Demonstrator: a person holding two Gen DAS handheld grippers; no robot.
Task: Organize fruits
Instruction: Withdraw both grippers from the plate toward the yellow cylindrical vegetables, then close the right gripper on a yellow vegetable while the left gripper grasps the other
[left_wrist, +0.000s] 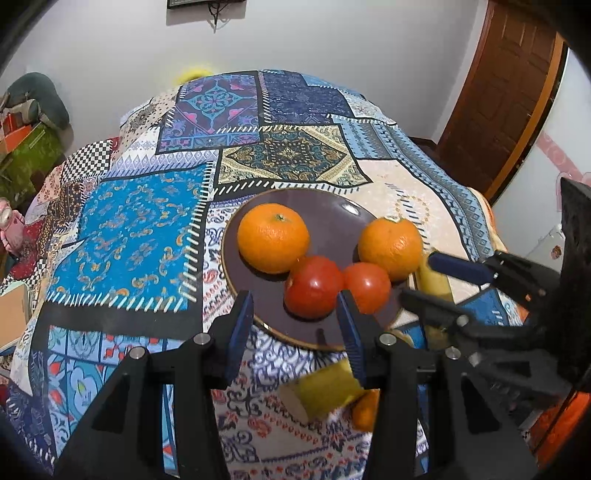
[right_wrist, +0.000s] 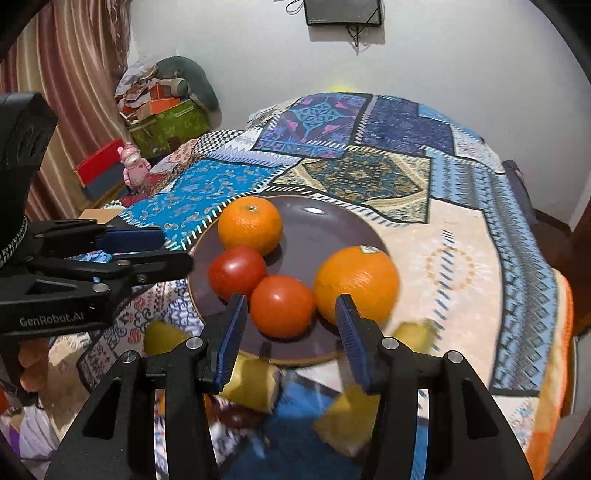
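Note:
A dark plate (left_wrist: 332, 214) (right_wrist: 325, 229) lies on the patchwork-covered table and holds two oranges (left_wrist: 273, 242) (left_wrist: 389, 247) and two tomatoes (left_wrist: 314, 286) (left_wrist: 367, 286). The right wrist view shows the same oranges (right_wrist: 250, 224) (right_wrist: 356, 282) and tomatoes (right_wrist: 236, 273) (right_wrist: 282, 306). My left gripper (left_wrist: 294, 301) (right_wrist: 175, 251) hovers open over the plate's near rim with nothing between its pads. My right gripper (right_wrist: 290, 306) (left_wrist: 419, 277) is also open and holds nothing, just short of the near orange and tomato. Yellow fruit pieces (left_wrist: 325, 395) (right_wrist: 255, 380) lie blurred on the cloth under the grippers.
The patchwork cloth (left_wrist: 140, 236) (right_wrist: 461, 266) covers the whole table and hangs over its edges. Boxes and clutter (right_wrist: 166, 114) and a pink toy figure (right_wrist: 133, 166) stand to the left. A wooden door (left_wrist: 506, 92) is at the right. A small orange fruit (left_wrist: 365, 410) lies by the yellow pieces.

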